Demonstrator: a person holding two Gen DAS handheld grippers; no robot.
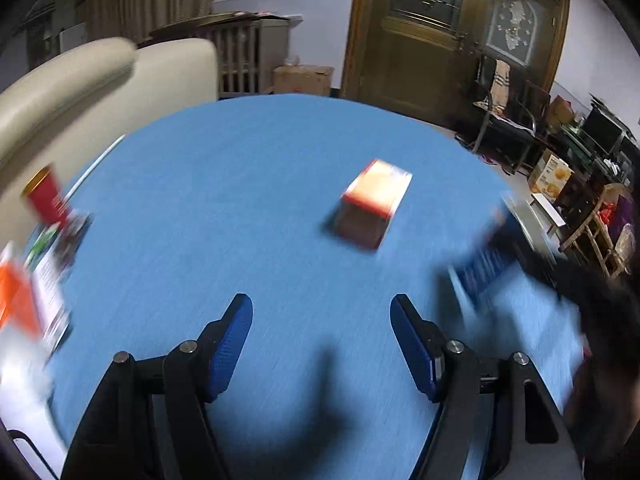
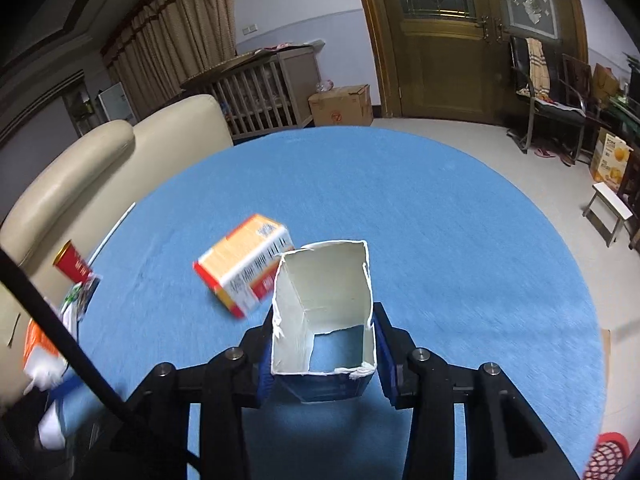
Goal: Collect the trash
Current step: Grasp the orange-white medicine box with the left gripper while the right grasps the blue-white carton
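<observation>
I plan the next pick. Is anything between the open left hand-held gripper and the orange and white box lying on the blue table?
Nothing visible: only bare blue table lies between the left hand-held gripper and the orange and white box.

No words, brand names or numbers can be read with certainty in either view. The orange and white box (image 2: 245, 266) lying on the blue table (image 2: 440, 240) carries a black barcode and lines of small print on its white side, all blurred beyond reading. The red can (image 2: 73, 264) at the table's left edge has white marks, possibly lettering. A brown cardboard carton (image 2: 341, 105) on the floor by the door shows a small round red emblem. The orange carton (image 2: 610, 159) at far right bears illegible print.
</observation>
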